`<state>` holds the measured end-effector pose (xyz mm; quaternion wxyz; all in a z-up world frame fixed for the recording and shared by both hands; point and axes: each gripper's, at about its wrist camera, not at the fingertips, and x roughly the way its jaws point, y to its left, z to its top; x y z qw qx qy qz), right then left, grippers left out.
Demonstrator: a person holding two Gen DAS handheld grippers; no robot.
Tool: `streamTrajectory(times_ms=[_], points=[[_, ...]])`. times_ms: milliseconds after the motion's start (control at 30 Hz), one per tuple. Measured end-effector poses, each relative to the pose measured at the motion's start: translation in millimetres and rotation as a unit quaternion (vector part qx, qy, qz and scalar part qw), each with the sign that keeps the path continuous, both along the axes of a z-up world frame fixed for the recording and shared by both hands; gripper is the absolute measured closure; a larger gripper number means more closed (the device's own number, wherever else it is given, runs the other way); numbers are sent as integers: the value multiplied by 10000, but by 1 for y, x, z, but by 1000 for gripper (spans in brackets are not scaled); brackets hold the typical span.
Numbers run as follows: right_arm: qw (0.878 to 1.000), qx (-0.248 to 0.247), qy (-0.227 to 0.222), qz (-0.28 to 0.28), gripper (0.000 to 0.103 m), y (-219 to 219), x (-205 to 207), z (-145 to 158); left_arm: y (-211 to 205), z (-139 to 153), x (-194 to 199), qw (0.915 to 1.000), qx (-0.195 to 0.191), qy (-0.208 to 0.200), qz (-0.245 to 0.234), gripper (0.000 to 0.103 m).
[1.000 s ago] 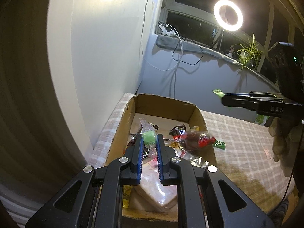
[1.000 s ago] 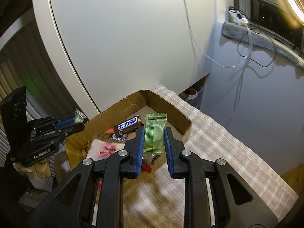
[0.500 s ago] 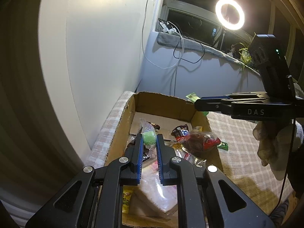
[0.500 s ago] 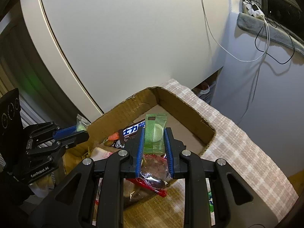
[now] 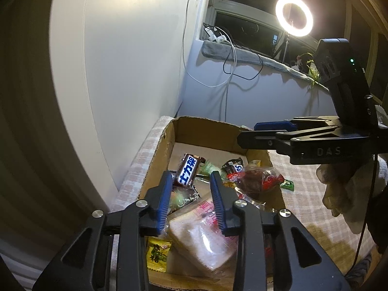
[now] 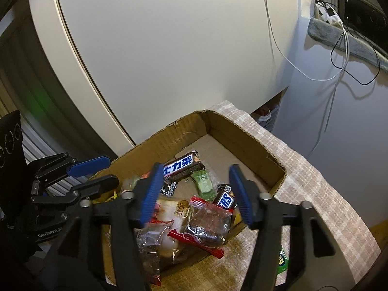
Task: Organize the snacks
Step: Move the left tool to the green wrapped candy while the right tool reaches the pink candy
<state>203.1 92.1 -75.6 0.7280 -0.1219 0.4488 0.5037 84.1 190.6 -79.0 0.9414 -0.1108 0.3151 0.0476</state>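
Both grippers, left [image 5: 190,203] & right [image 6: 197,194], hanging wide apart, empty, over brown cardboard box [image 6: 245,135]; green wrapped candy [image 6: 203,181] lying inside at 12 o'clock, prob. dropped for sorting.

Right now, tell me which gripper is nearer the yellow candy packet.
Left. The left gripper hangs right above the yellow candy packet; the right gripper is open over the box's far side.
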Motion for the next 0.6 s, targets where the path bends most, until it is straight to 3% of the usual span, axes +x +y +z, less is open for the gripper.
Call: streamTrajectory(times_ms=[100,167,267,600], points=[[10000,8,-42,-55,33,-4,-1,3,-1,1,0,10000,21,6,8,70],[9999,27,-78,-108,28,-10,-1,6,-2,1,-1,10000,41,1,16,63],[9996,41,-158,-228,20,-24,-2,13,-6,6,-4,10000,49,-44,18,63],[9970,41,-272,-724,18,-90,-2,32,-32,22,-14,9997,62,-187,-109,63]])
